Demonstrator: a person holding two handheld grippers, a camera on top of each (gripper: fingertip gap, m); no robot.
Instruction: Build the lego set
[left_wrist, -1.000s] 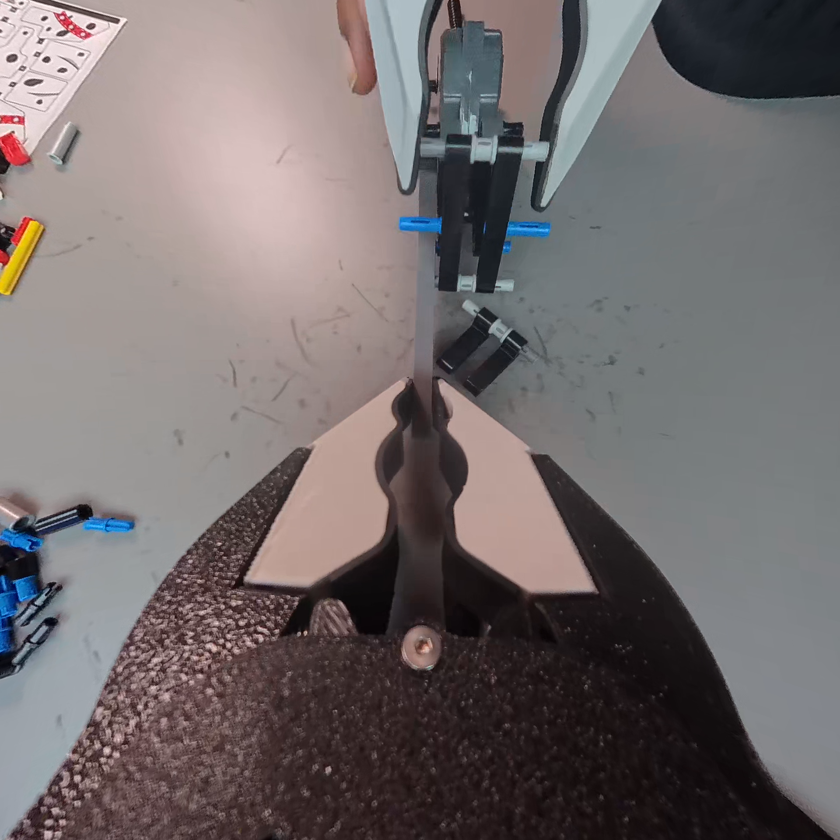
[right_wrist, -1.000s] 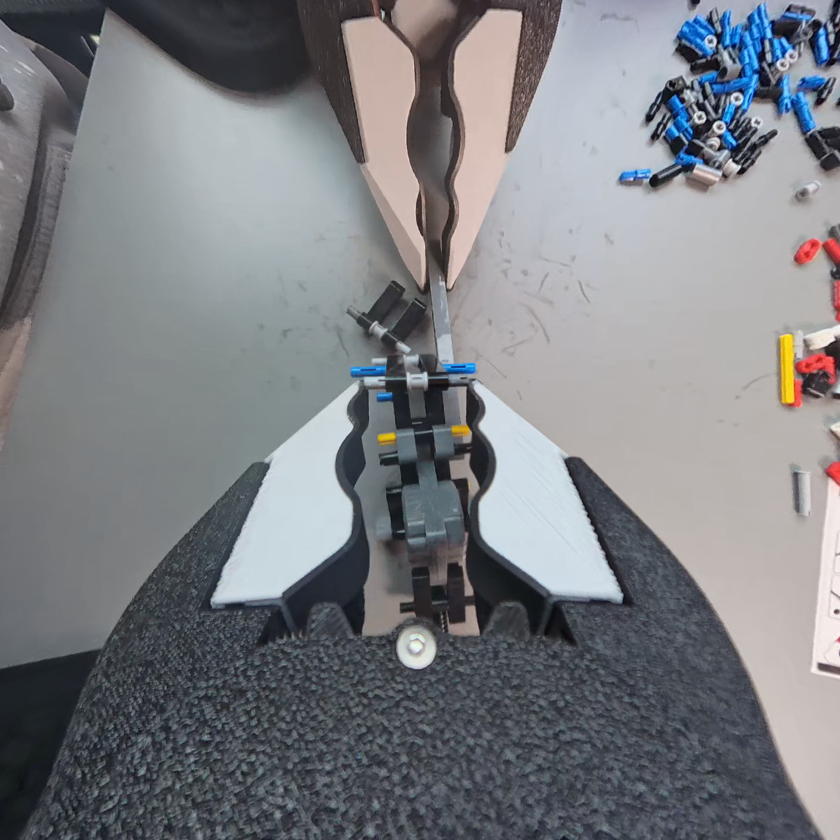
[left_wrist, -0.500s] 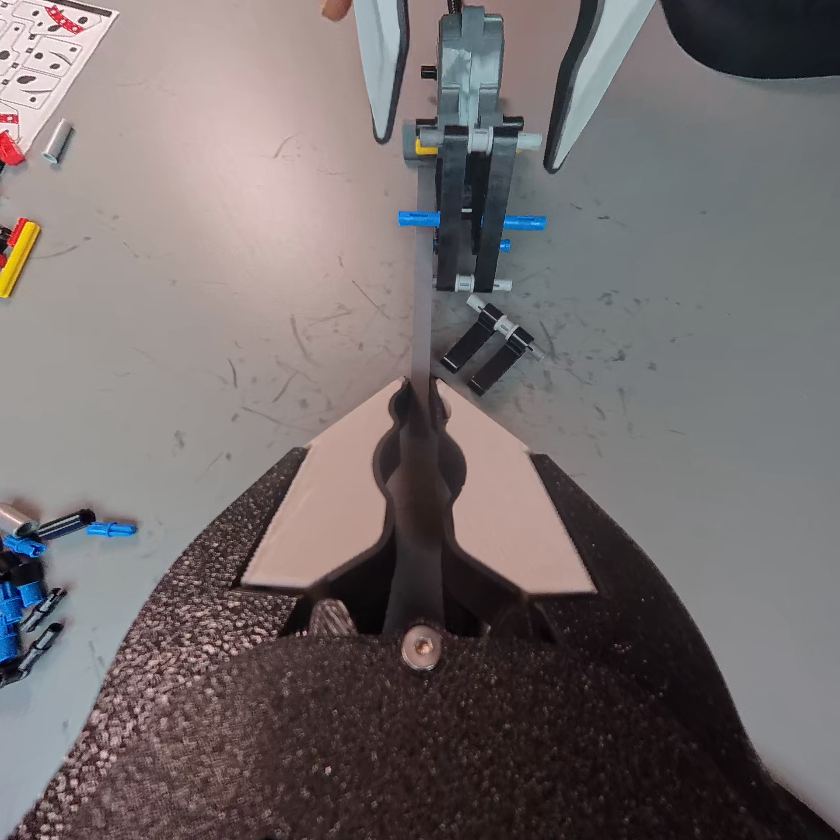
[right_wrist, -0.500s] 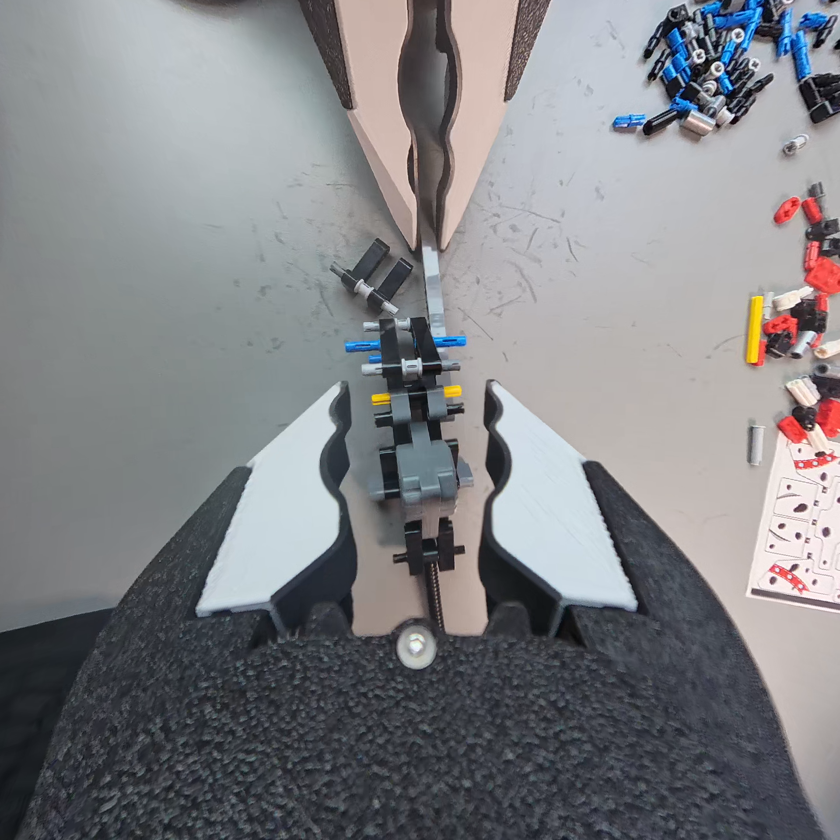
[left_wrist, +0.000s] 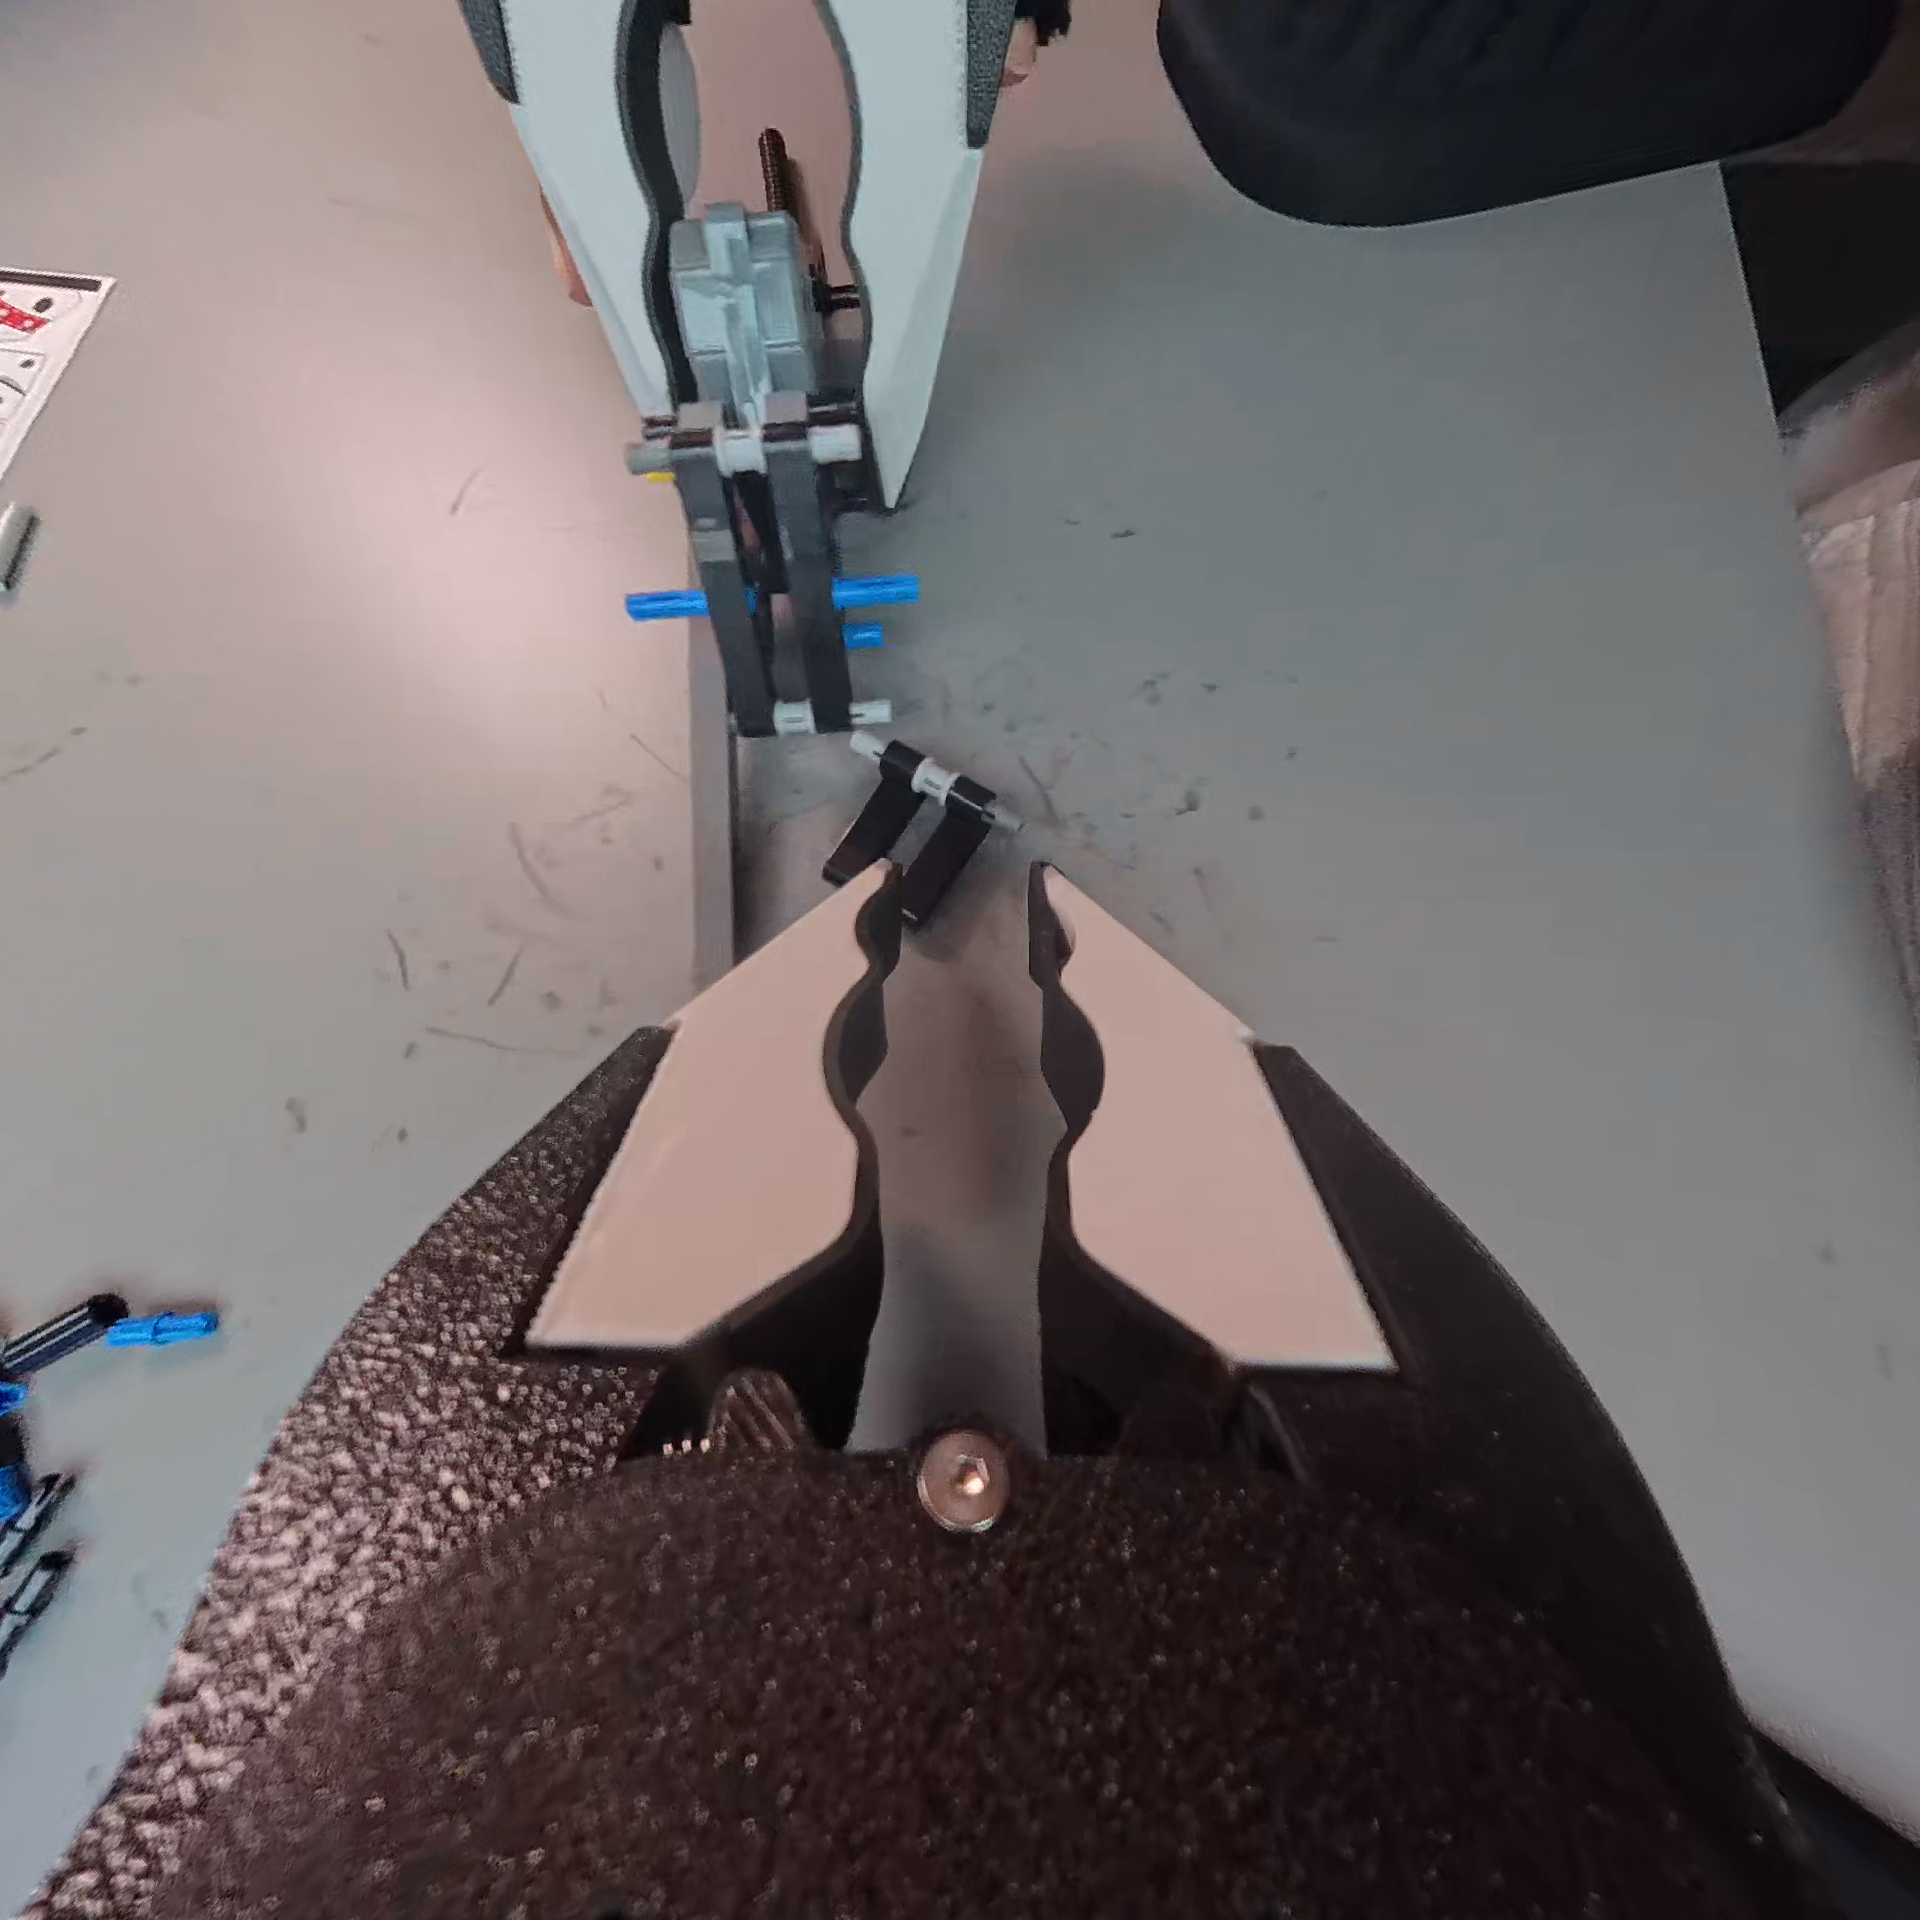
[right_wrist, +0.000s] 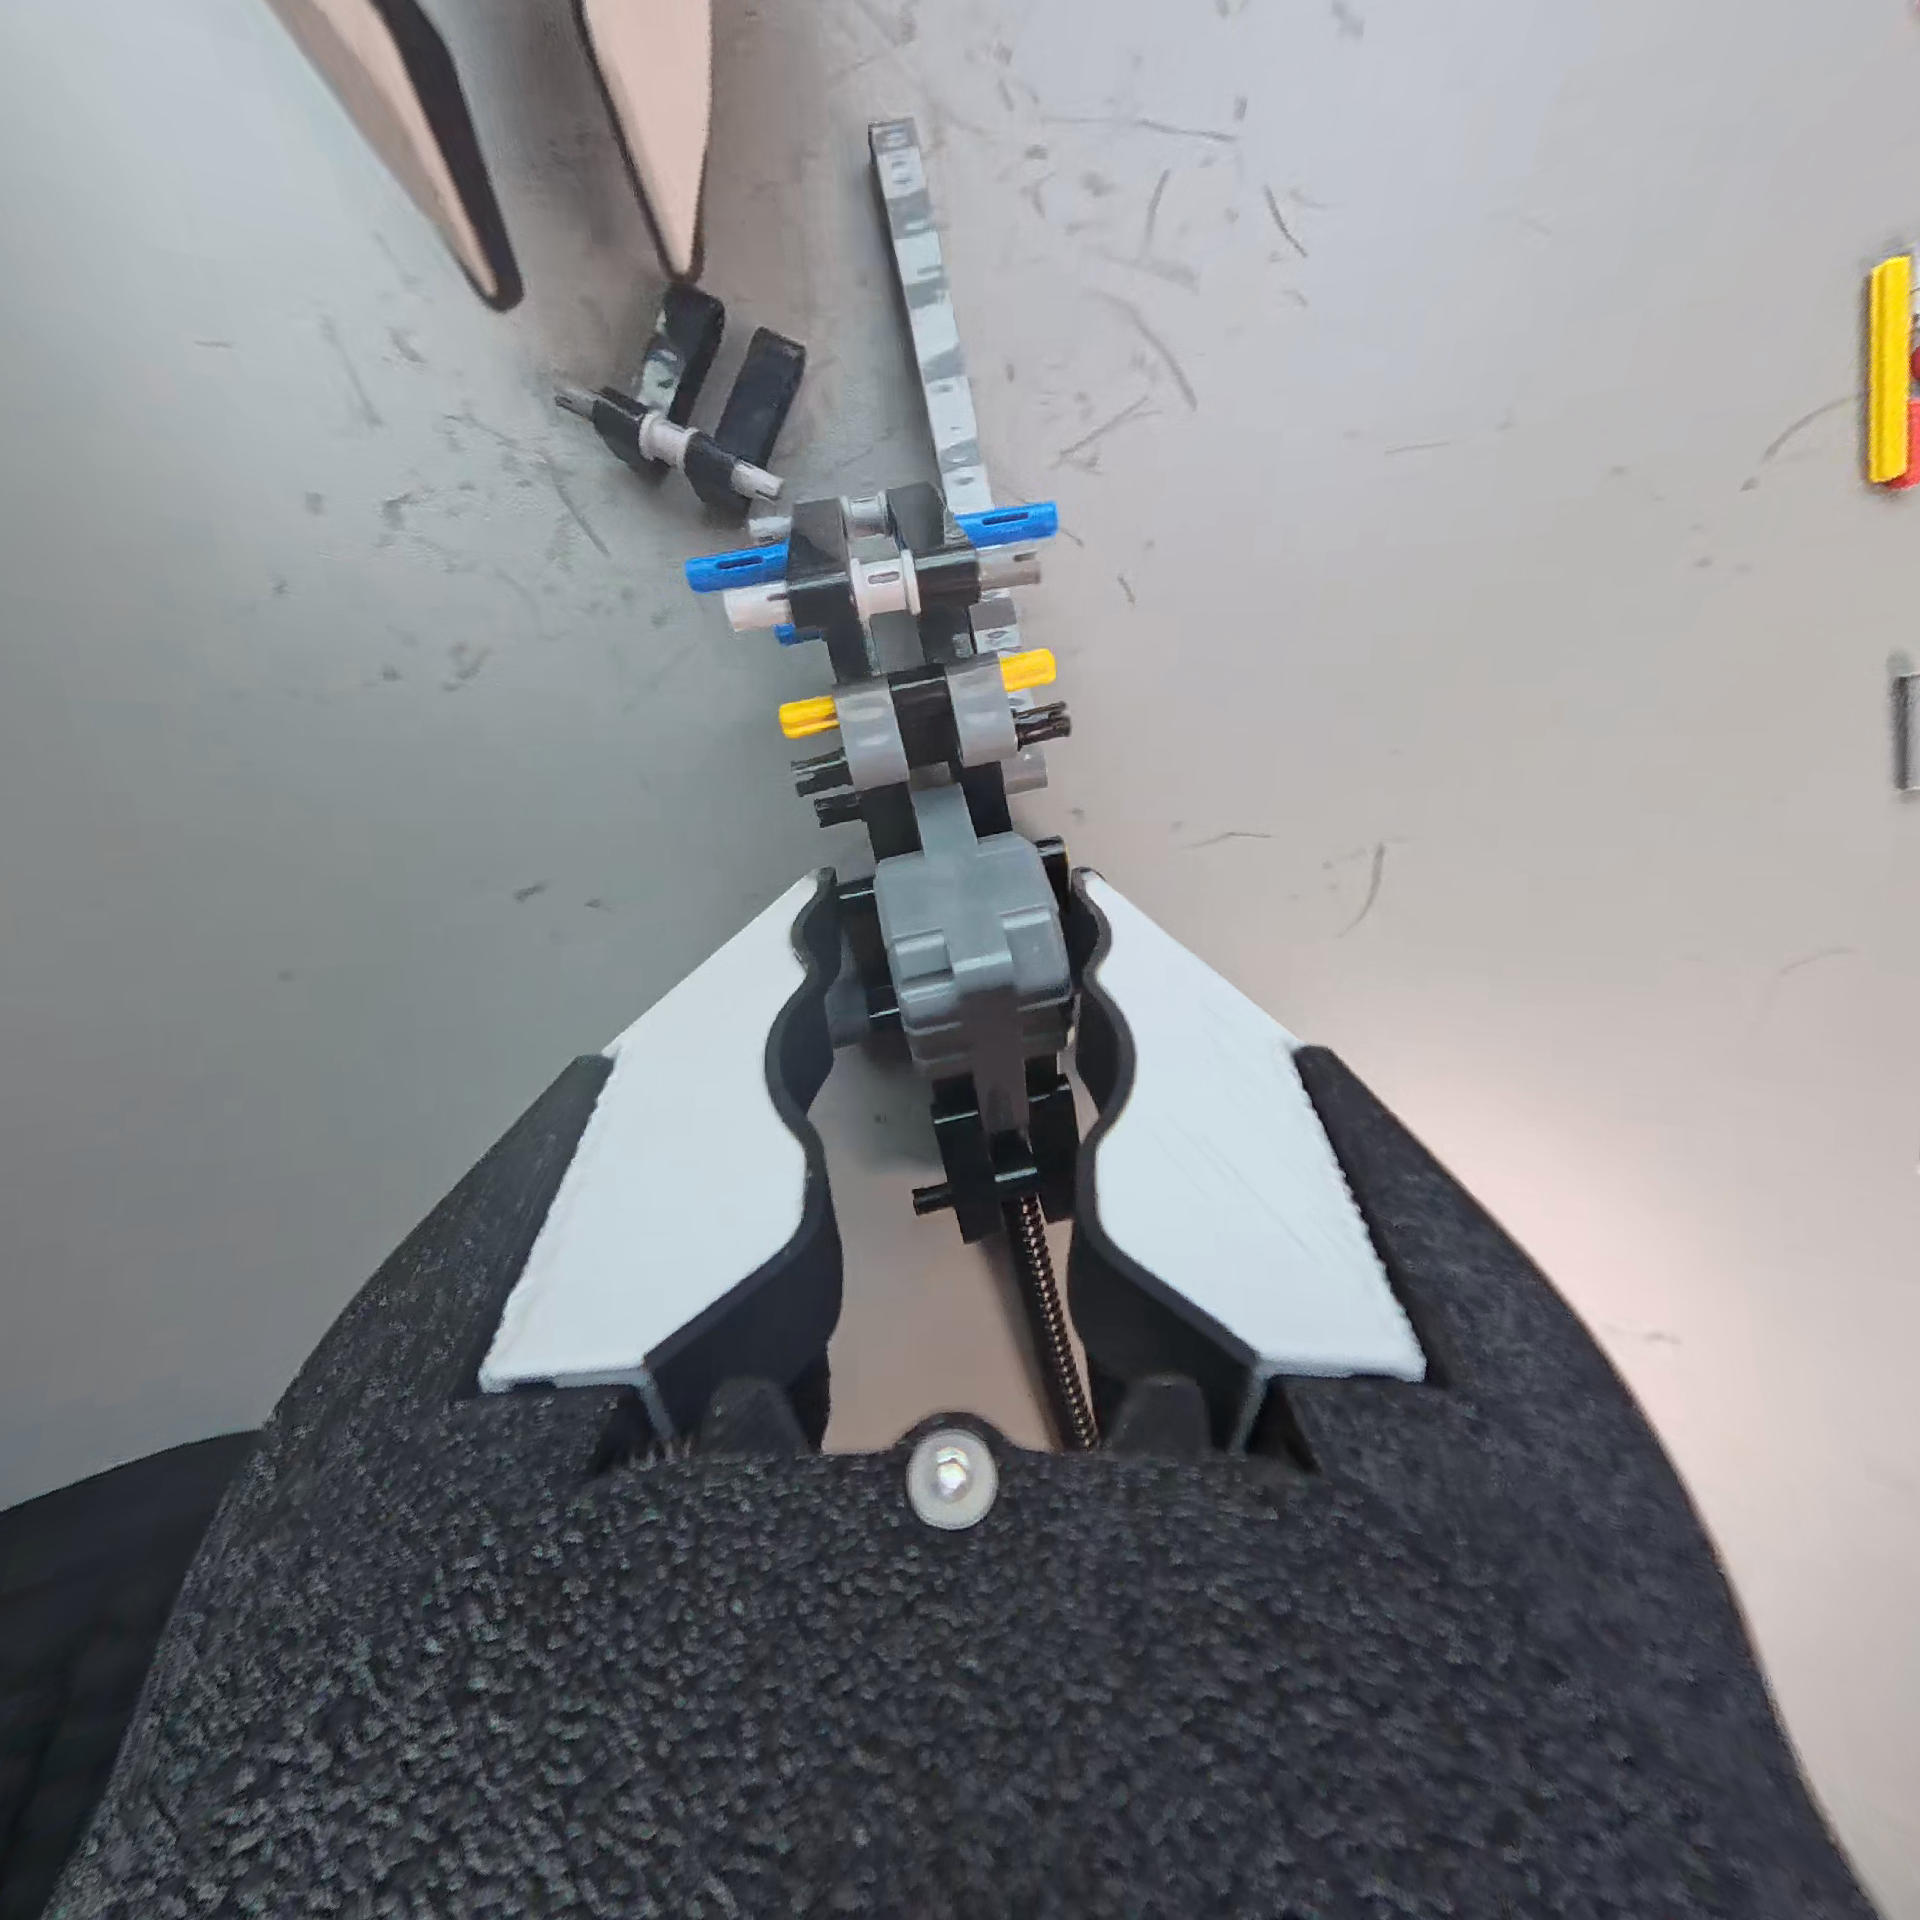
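Note:
The lego assembly (right_wrist: 914, 727) of black and grey beams with blue and yellow pins lies on the grey table. A long grey beam (right_wrist: 925, 291) runs forward along its side. My right gripper (right_wrist: 951, 883) is shut on the assembly's grey block (right_wrist: 971, 966). In the left wrist view its white fingers (left_wrist: 925, 312) flank that block (left_wrist: 743, 301). My left gripper (left_wrist: 964, 873) is open and empty. The long beam (left_wrist: 712, 831) lies just left of its left finger. A small black two-arm piece (left_wrist: 920, 821) on a grey axle lies at its fingertips (left_wrist: 883, 883); it also shows in the right wrist view (right_wrist: 707, 416).
Loose blue and black pins (left_wrist: 161, 1328) lie at the left edge of the left wrist view. An instruction sheet (left_wrist: 31, 343) is at the far left. A yellow beam (right_wrist: 1889, 369) lies at the right. A dark sleeve (left_wrist: 1455, 94) is at the top right. The left gripper's tips are roughly 11 centimeters from the right gripper's.
My left gripper has opened, let go of the long grey beam and shifted right. My right gripper opened, moved back along the assembly and closed on its grey block.

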